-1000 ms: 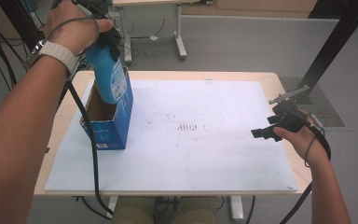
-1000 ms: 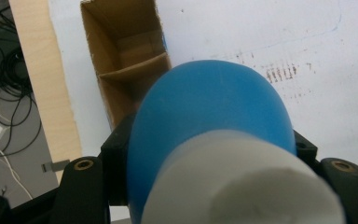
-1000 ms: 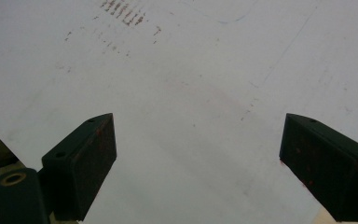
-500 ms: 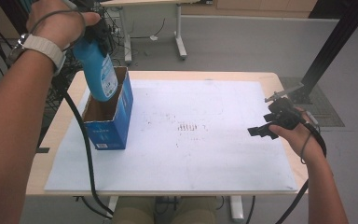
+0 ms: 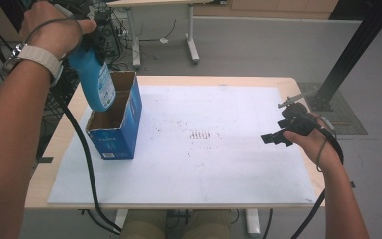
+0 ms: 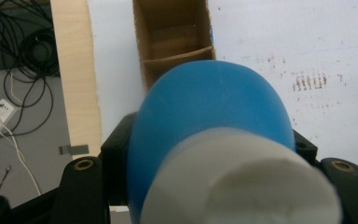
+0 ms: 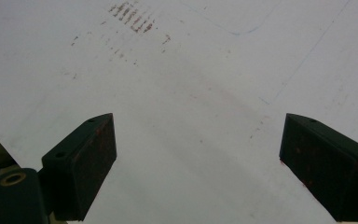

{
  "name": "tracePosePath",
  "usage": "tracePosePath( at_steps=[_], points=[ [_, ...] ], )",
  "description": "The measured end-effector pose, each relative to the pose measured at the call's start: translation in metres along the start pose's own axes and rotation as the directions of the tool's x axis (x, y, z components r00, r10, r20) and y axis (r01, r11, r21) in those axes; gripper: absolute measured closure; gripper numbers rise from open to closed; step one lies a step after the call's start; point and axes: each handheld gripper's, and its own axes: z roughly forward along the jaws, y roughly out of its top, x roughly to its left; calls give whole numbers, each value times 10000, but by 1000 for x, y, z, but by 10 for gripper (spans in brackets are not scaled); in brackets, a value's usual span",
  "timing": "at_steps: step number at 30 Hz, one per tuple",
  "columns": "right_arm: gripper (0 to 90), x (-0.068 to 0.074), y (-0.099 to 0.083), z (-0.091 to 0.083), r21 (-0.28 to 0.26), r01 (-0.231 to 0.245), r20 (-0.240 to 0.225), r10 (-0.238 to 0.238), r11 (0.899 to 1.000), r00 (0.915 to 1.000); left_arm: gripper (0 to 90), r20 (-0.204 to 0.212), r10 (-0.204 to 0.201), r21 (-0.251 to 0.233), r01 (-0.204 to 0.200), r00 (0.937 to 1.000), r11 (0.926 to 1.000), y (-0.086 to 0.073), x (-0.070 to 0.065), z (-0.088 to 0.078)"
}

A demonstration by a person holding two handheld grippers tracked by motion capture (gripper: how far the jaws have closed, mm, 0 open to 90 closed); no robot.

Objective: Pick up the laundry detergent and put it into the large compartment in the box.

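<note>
A white board (image 5: 229,149) on a wooden table (image 5: 64,144) in a grey-floored workshop; a blue bottle is held above an open box.

The left gripper (image 5: 87,37) is clamped on the blue bottle (image 5: 95,82), which hangs base-down over the box (image 5: 117,127), a blue carton with a cardboard divider, at the board's left edge. The bottle looks wholly clear of the box, not seated. The right gripper (image 5: 273,138) hovers at the board's right edge, jaws wide apart and empty. Faint reddish marks (image 5: 199,135) stain the board's middle. Cables (image 6: 23,60) lie on the floor; desk legs (image 5: 191,42) stand beyond.
</note>
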Motion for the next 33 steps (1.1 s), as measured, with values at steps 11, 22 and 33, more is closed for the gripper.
tracePosePath(
  at_steps=[11,22,33],
  points=[
    [107,-2,0,2,67,-19,1,19,10000,10000,382,-9,-42,102,42,10000,9999,3,2,16],
    [107,-6,-3,7,136,-131,-66,132,9998,9999,382,46,-10,350,8,10000,9994,10,3,37],
    [107,-8,-3,12,191,-193,-135,196,9996,9997,382,89,-38,474,34,10000,9989,12,7,55]
  ],
)
